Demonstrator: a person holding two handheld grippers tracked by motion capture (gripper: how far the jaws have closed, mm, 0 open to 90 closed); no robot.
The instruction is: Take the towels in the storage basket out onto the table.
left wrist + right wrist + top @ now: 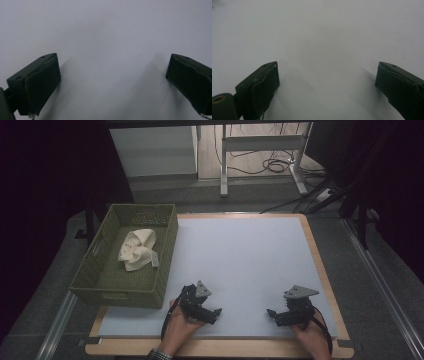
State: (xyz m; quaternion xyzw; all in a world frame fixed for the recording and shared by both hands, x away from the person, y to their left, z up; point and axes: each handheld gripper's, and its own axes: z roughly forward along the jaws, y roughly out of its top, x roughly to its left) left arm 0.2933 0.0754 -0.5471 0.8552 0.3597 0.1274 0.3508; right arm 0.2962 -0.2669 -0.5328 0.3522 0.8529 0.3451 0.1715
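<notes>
Lying crumpled in the green basket, the white cloth is well apart from both spread, empty hand-held grippers.

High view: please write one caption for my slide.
Two open grippers, left and right, rest near a basket holding a cloth.

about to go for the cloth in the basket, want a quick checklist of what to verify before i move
1. Left claw open and empty: ok, jaws stand wide apart with bare mat between them in the left gripper view.
2. Right claw open and empty: ok, same in the right gripper view.
3. Cloth reachable from above: ok, it lies crumpled inside the green basket, nothing on top of it.
4. Path from the left claw to the basket: ok, bare grey mat between them.
5. A loose edge of the cloth to grip: cannot tell, folds too small to read.
</notes>
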